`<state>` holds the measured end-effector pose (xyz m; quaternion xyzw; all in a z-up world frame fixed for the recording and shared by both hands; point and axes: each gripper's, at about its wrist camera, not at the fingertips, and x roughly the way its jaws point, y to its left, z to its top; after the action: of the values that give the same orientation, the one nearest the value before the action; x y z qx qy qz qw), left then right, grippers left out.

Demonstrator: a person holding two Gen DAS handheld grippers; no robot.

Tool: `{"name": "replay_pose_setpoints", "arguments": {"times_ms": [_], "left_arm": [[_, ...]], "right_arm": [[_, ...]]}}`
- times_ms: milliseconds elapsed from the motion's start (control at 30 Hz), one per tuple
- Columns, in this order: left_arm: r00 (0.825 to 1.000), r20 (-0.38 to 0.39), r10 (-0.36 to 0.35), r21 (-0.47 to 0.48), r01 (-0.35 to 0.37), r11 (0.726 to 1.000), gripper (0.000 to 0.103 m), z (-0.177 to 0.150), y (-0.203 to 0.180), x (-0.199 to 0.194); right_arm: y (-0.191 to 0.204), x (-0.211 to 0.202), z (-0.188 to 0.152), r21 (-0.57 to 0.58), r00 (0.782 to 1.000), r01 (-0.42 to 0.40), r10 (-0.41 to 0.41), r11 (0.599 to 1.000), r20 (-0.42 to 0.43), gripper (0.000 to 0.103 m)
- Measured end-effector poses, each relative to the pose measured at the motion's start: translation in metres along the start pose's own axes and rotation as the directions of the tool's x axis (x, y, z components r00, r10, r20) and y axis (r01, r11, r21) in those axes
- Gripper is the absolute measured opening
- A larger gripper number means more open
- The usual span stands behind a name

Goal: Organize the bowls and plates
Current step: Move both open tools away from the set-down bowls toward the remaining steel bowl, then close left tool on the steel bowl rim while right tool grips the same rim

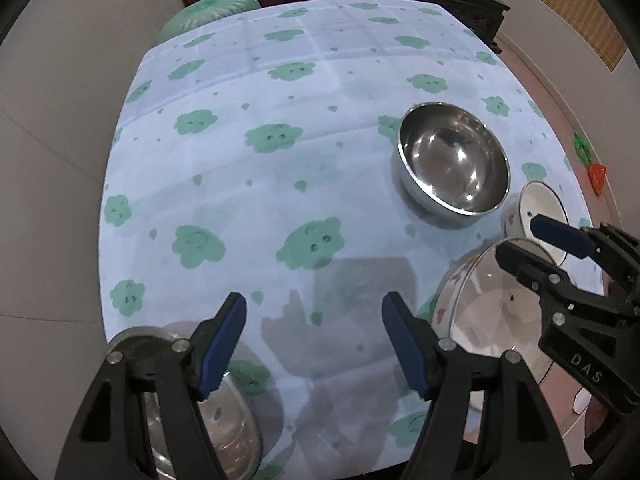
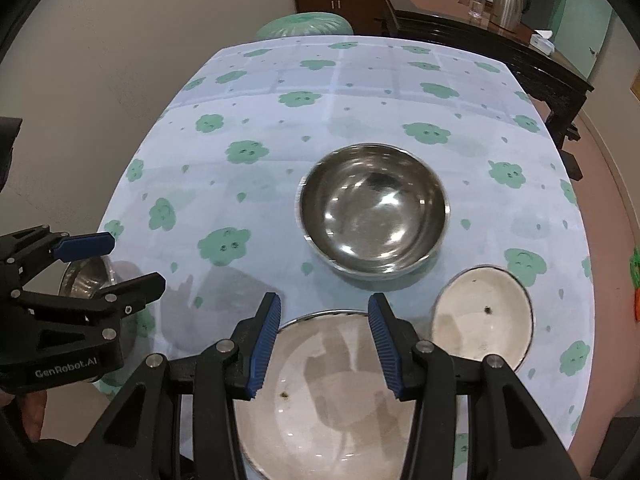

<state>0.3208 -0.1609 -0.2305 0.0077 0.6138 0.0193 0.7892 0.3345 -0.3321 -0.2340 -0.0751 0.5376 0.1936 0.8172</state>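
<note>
A large steel bowl (image 1: 454, 164) (image 2: 374, 210) stands on the table right of the middle. A big white enamel bowl (image 2: 328, 392) (image 1: 492, 312) sits at the near edge, under my right gripper (image 2: 324, 344), which is open and empty above it. A smaller white enamel bowl (image 2: 482, 316) (image 1: 540, 208) sits to its right. A small steel bowl (image 1: 216, 412) (image 2: 86, 276) sits at the near left, below my left gripper (image 1: 314, 344), which is open and empty.
The table carries a pale blue cloth with green cloud prints (image 1: 280, 136) (image 2: 280, 120). A green stool (image 2: 304, 24) stands at the far end. A dark wooden sideboard (image 2: 480, 32) with a kettle stands behind. Floor lies to the right.
</note>
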Motion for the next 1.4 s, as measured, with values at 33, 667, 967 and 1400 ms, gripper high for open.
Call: {"name": "replay_pose_setpoints", "arguments": {"times_ms": [33,667,967,1400], "left_arm": [[1.0,0.001,-0.002,0.003,0.002,1.0,0.071,0.003,-0.003,0.001],[1.0,0.013,-0.016,0.043,0.015,0.999,0.071,0.043,-0.04,0.009],[0.999,0.022,-0.028,0.04,0.027,0.999,0.071,0.062,-0.051,0.015],[0.999,0.015,-0.032,0.063,0.031,0.998,0.071,0.087,-0.063,0.034]], "right_arm": [[-0.003,0.001,0.001,0.001,1.0,0.001,-0.001,1.0,-0.001,0.048],[-0.049,0.011,0.015,0.034,1.0,0.019,-0.018,0.999,-0.01,0.048],[-0.067,0.019,0.025,0.054,1.0,0.025,-0.025,0.998,-0.008,0.049],[-0.09,0.038,0.041,0.093,0.999,0.042,-0.039,0.995,-0.024,0.049]]}}
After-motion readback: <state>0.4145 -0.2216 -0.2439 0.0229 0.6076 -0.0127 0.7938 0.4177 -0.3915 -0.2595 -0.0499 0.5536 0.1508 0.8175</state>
